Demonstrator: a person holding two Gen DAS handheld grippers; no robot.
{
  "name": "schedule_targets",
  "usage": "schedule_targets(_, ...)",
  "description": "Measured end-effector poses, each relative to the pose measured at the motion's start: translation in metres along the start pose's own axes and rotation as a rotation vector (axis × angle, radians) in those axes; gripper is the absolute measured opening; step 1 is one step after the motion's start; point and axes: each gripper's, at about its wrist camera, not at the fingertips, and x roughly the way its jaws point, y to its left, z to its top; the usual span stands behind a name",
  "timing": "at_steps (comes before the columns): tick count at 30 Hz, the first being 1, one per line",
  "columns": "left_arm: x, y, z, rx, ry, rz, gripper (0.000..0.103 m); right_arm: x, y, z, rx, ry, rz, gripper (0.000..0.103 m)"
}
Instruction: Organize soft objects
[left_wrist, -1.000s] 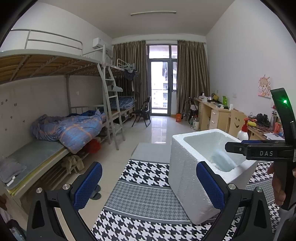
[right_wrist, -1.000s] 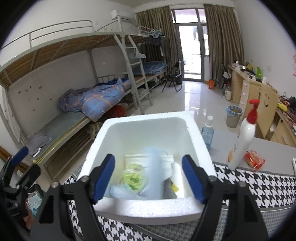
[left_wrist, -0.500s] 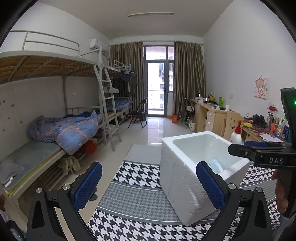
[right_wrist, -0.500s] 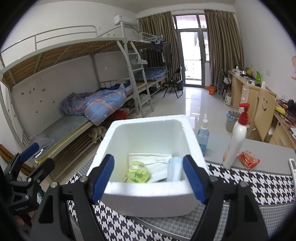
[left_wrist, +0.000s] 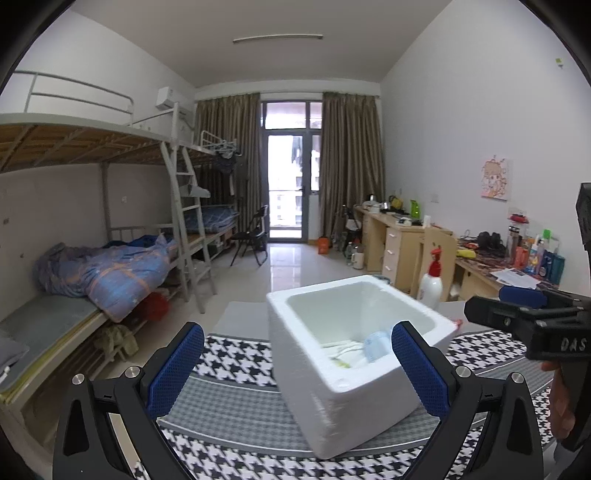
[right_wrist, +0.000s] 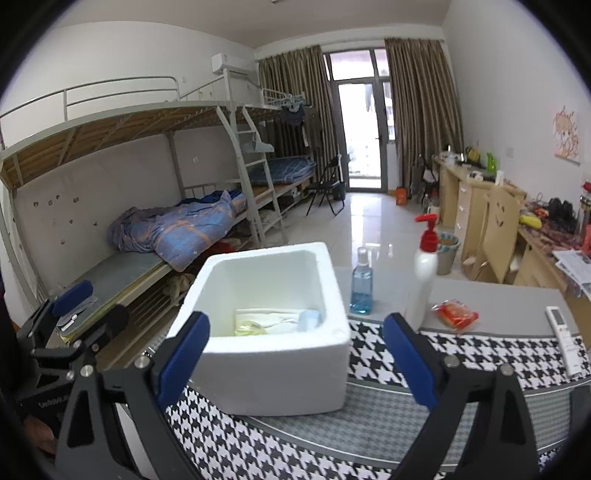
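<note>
A white foam box (right_wrist: 273, 354) stands on the houndstooth cloth (right_wrist: 480, 354). In it lie a white folded pack (right_wrist: 273, 317), a yellow-green packet (right_wrist: 251, 328) and a pale blue pack (right_wrist: 309, 319). My right gripper (right_wrist: 295, 332) hovers in front of the box and a little above it. Its jaws are opening and hold nothing. My left gripper (left_wrist: 295, 350) is open and empty, and it faces the box (left_wrist: 332, 402) from the box's left. The blue pack (left_wrist: 375, 343) shows over the rim. Each gripper appears at the edge of the other's view.
On the table behind the box stand a blue liquid bottle (right_wrist: 361, 288) and a white pump bottle (right_wrist: 424, 280). An orange packet (right_wrist: 456, 314) and a remote control (right_wrist: 563, 339) lie to the right. A bunk bed (right_wrist: 166, 229) runs along the left wall and desks (right_wrist: 480, 206) along the right.
The pale blue pack, blurred between the right fingers a second ago, now lies in the box. Both grippers have drawn back from the box, and the right jaws have widened.
</note>
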Motion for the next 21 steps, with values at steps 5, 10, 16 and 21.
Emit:
schedule_targets(5,0.0,-0.021,0.002,0.021,-0.007,-0.037,0.102,-0.018,-0.01,-0.007,0.006,-0.029,-0.041,0.1)
schedule_targets(10,-0.006,-0.035,0.003,0.026,-0.009,-0.059,0.102,-0.03,-0.018,-0.01,0.011,-0.048,-0.058,0.1)
schedule_targets(16,-0.015,-0.043,0.004,0.033,-0.023,-0.074,0.102,-0.048,-0.024,-0.02,0.02,-0.072,-0.076,0.1)
schedule_targets(21,-0.024,-0.048,0.003,0.032,-0.023,-0.08,0.102,-0.057,-0.022,-0.029,0.005,-0.083,-0.109,0.1)
